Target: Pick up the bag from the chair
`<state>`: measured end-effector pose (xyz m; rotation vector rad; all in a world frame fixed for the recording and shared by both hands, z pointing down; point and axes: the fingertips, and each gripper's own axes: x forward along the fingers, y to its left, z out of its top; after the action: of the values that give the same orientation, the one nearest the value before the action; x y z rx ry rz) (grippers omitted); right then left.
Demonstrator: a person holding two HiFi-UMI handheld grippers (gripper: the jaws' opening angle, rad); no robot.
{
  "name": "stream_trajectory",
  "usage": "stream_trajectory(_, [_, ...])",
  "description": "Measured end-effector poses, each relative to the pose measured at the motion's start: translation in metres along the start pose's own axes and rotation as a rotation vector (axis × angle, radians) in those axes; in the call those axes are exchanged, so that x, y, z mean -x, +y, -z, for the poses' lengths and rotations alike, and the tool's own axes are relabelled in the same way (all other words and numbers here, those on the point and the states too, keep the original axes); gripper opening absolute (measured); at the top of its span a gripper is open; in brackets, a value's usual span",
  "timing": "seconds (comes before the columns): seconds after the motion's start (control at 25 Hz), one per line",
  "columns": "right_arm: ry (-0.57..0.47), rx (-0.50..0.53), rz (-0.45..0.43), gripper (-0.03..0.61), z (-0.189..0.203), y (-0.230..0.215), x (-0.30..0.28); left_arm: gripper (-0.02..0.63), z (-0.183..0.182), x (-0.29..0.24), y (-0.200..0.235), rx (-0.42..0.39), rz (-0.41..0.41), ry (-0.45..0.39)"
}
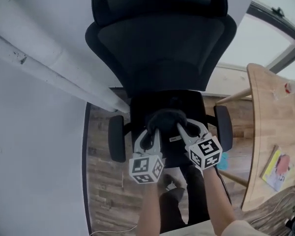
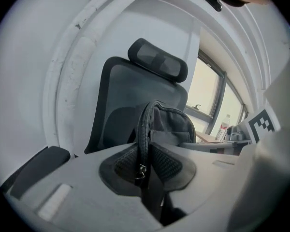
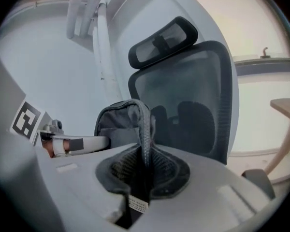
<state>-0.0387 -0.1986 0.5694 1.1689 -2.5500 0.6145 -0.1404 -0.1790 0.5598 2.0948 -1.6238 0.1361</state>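
While I look steeply down from the head camera, the black mesh-backed chair fills the middle of my view, headrest at the top and an armrest on each side of the seat. A pale wooden table curves in on the right, and a white boxed pipe slants across the wall on the left, all well clear of my reach.

The black bag sits at the middle of the seat, right in front of the backrest. I can't tell whether it rests on the cushion or hangs just above it.

Both forearms come up from the bottom edge, close together and angled inward. The left gripper is clamped on a strap at the bag's top. The right gripper is clamped on the other strap, just beside the first.

Each gripper carries a cube with square black-and-white markers.

A yellow and red book lies on the table; I can't read its cover. A clear bottle stands at the far edge.

A white label hangs from the right-hand strap below the jaws, its print too small to read. A small metal clip shows on the left one.
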Motion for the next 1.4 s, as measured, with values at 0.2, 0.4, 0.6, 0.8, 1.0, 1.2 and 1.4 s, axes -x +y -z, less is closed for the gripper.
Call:
stream_trajectory(0.2, [-0.046,0.018,0.013,0.052,-0.043,0.033,0.053,0.067,-0.045,0.049,-0.032,-0.035,0.041,-0.024])
stream_trajectory(0.4, [-0.066,0.037,0.021,0.052,-0.072,0.071,0.113,0.067,-0.075,0.108,-0.065,-0.063,0.074,-0.027])
stream_trajectory(0.6, [-0.124,0.028,0.042,0.052,-0.095,0.102,0.171,0.067,-0.100,0.163,-0.100,-0.107,0.088,-0.046])
stream_trajectory(0.8, [-0.179,0.041,0.034,0.054,-0.119,0.126,0.213,0.067,-0.126,0.206,-0.126,-0.146,0.094,-0.086])
stream_trajectory(1.0, [-0.214,0.067,0.021,0.054,-0.138,0.149,0.244,0.067,-0.148,0.239,-0.143,-0.175,0.103,-0.112])
stream_trajectory(1.2, [-0.212,0.036,0.001,0.054,-0.149,0.172,0.265,0.067,-0.163,0.265,-0.148,-0.210,0.126,-0.095])
stream_trajectory(1.4, [-0.220,0.045,-0.013,0.054,-0.152,0.185,0.291,0.067,-0.168,0.286,-0.163,-0.215,0.126,-0.093])
